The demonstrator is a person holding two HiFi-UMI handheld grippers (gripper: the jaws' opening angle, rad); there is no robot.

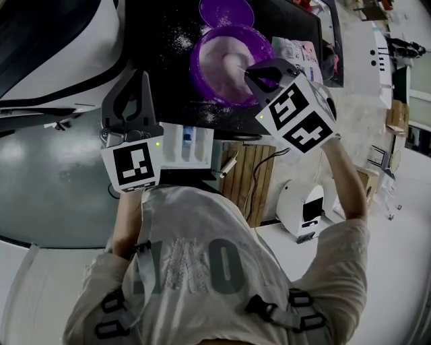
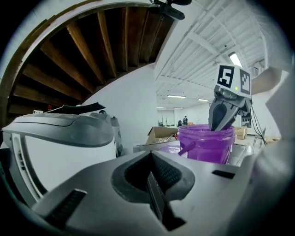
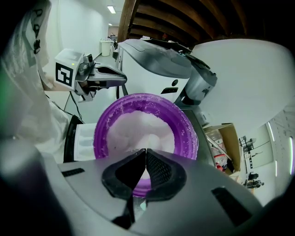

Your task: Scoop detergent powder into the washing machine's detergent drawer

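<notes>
Right gripper (image 3: 145, 150): jaws pressed together, tips touching. It is tipped down over the near rim of the bucket (image 3: 100, 131), tips inside the rim, just above the powder (image 3: 138, 122). From the head view a thin pale line runs from the tips into the powder. A pale sliver also shows low in the seam between the jaws. Cannot tell what either one is.

Left gripper (image 2: 150, 155): jaws pressed together, nothing between them. Held level to the left of the bucket, apart from it, pointing past its left side.

White machine (image 3: 152, 76): beyond the bucket in the right gripper view, grey lid on top.

Black top (image 1: 158, 40): the bucket stands on it.

Bucket: purple, round, open, holding white powder that is heaped highest toward its far side.

Drawer (image 1: 176, 145): white, pulled open at the near edge of the black top. It is on the person's side of the bucket and a little to its left. A blue part sits in one of its compartments. The left gripper's marker cube (image 1: 132, 166) is just beside the drawer's left end. The right gripper is well apart from the drawer, over the bucket.

Lid (image 1: 226, 10): purple, lying flat on the black top just beyond the bucket.

Spilled grains (image 1: 180, 42): white specks on the black top left of the bucket, more along the bucket's near side.
</notes>
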